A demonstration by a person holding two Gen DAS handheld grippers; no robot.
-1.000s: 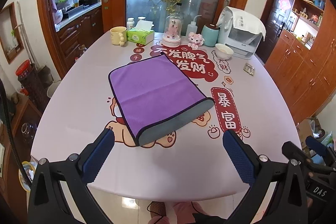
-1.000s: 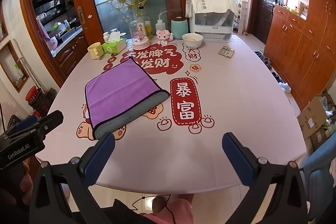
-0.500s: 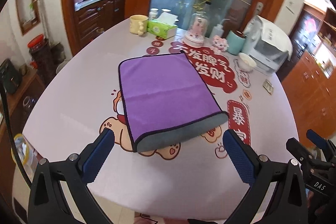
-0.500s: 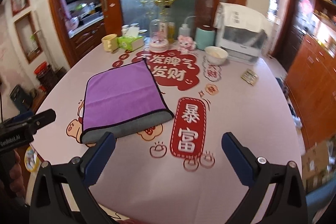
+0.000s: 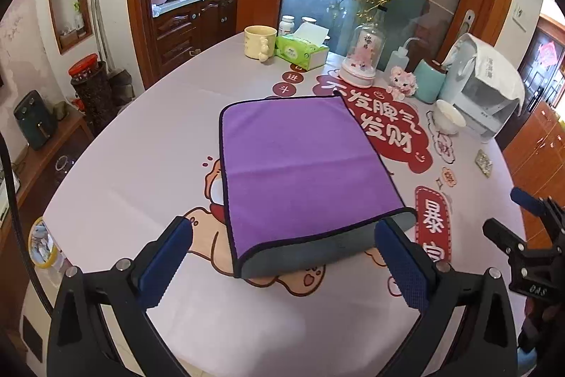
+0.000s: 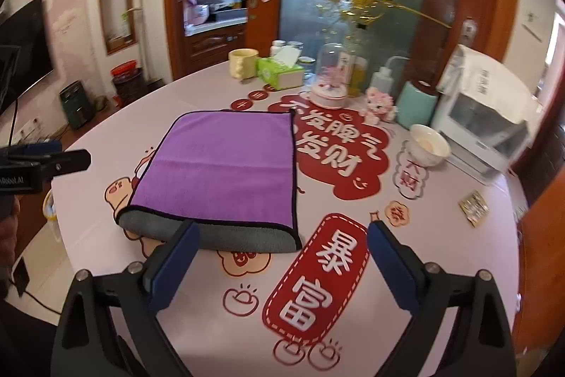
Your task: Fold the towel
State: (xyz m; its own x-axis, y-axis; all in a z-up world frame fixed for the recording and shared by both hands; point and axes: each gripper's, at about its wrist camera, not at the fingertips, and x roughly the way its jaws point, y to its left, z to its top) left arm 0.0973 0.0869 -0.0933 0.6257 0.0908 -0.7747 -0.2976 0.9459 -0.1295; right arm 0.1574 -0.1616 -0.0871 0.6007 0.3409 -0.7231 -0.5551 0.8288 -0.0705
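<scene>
Towel (image 5: 300,172) lies folded on the bench (image 5: 141,165), purple face up, grey fold at near edge. Left claw (image 5: 282,257) spread wide, level above the bench, straddling the towel's near edge; right pad (image 5: 399,260) overlaps the near right corner, contact unclear. Right claw (image 6: 280,257) spread wide, empty, its left pad (image 6: 176,264) in front of the grey fold. Left view alone shows the right claw's body at far right. Right view alone shows the left claw's body at far left.
</scene>
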